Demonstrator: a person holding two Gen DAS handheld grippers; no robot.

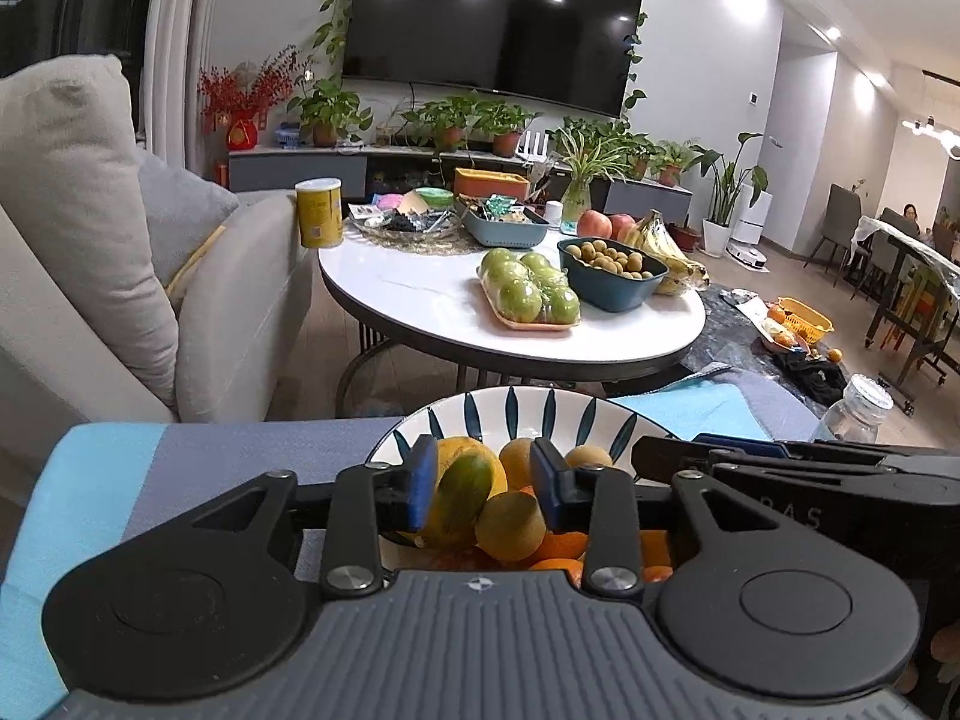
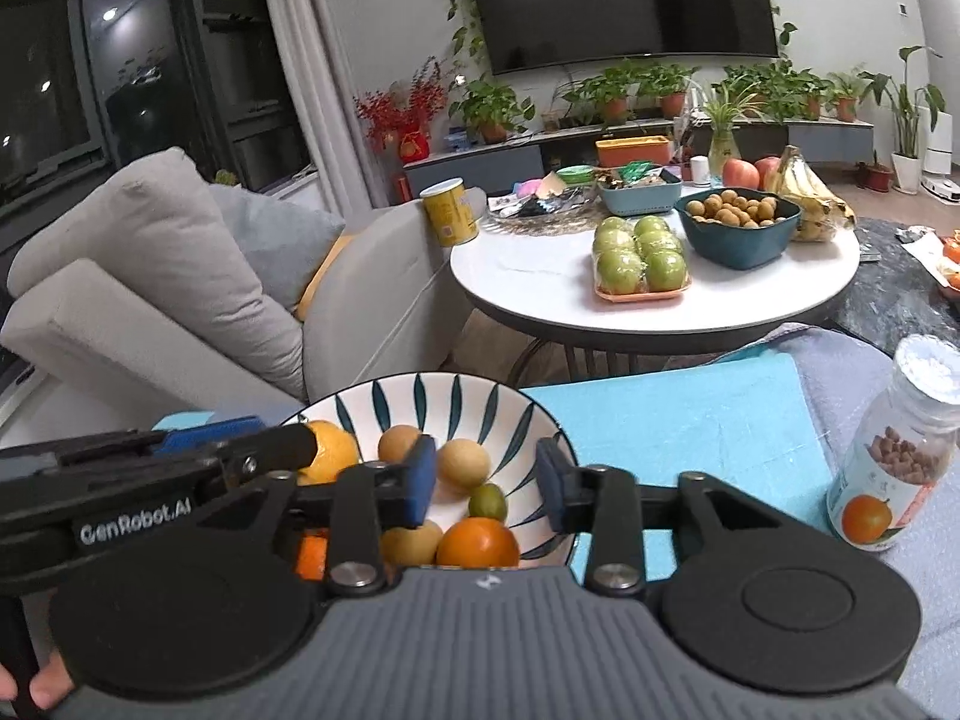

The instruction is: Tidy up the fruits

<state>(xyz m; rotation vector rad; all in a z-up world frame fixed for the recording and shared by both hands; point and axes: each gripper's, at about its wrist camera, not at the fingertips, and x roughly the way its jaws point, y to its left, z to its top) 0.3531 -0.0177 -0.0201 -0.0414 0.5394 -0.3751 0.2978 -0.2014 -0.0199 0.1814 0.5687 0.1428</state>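
Both of my grippers point forward and somewhat downward over the same leaf-patterned bowl, which sits on a blue-and-grey cloth.

Left gripper: blue pads parted a modest way. A yellow-green citrus sits against the left pad; I cannot tell whether that pad touches it. The right pad stands clear, so nothing is gripped. A small brownish-green round fruit lies just inside the gap, low. Oranges are packed beneath.

Right gripper: pads parted about as far, holding nothing. It hangs over the bowl's near side, above an orange, a small green fruit and tan round fruits. In the right wrist view the left gripper's body crosses in from the left, its tip by a large orange. A bit of the person's hand shows at the lower left corner.

Just right of the bowl: a jar with a white lid, upright on the cloth.

Farther off: a white oval table with a tray of wrapped green apples, a dark bowl of small brown fruits, bananas, red apples and a yellow tin. Grey sofa to the left. Against the back wall, potted plants and a television.
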